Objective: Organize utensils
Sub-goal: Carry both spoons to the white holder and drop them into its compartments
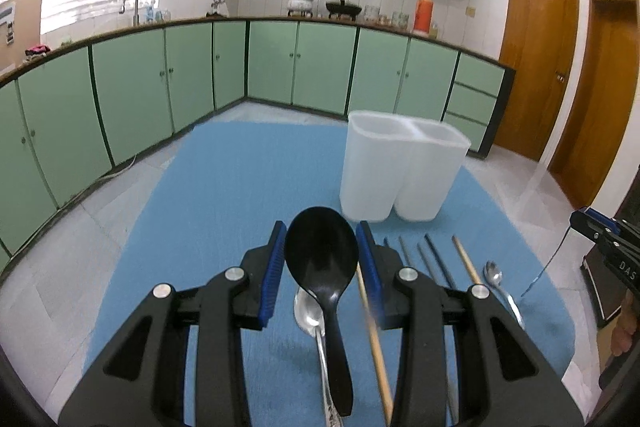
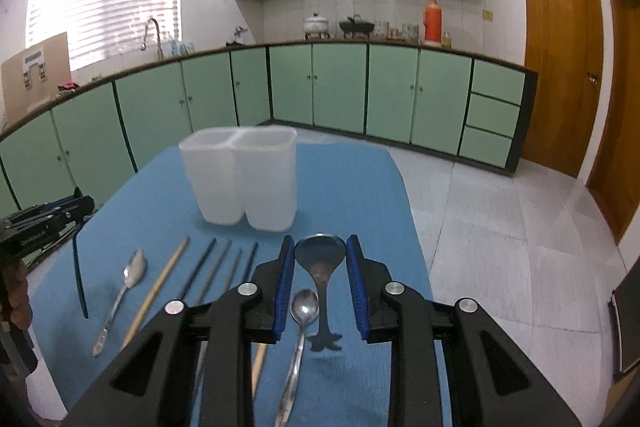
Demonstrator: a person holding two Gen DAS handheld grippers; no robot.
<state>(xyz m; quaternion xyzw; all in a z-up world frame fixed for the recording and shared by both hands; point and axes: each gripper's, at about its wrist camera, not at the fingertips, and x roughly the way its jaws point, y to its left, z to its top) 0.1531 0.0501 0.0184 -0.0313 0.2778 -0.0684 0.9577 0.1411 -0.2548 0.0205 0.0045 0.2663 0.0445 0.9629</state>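
A: What does each hand have?

B: The left gripper (image 1: 321,259) has its jaws closed on the bowl of a black spoon (image 1: 322,255). The handle hangs back toward the camera, above the blue mat (image 1: 224,187). The right gripper (image 2: 320,271) grips a short dark steel spoon (image 2: 320,259) the same way, by the bowl, with its odd splayed handle end dangling free.

A: And the holder?

B: The white holder (image 1: 400,167) stands upright on the mat, ahead of both grippers and apart from them. It has two compartments, and no handle shows above either rim.

A: So the step is dropping these in. How would you do it well?

B: I'd carry each spoon over a compartment and clear the rim first. Since the grip is on the bowl, the handle should go in first, so tip the gripper until the handle hangs straight down. Then lower it and let go only once most of the handle is inside.

A: Any risk?

B: The holder looks light, so a handle catching the rim could tip or shove it. I'd do one hand at a time to keep the grippers from crowding each other.

A: What remains?

B: Several pieces still lie on the mat: a silver spoon (image 2: 132,273), a wooden chopstick (image 2: 168,275), a fan of dark metal chopsticks (image 2: 218,263), and another spoon (image 2: 305,307) under the right gripper.
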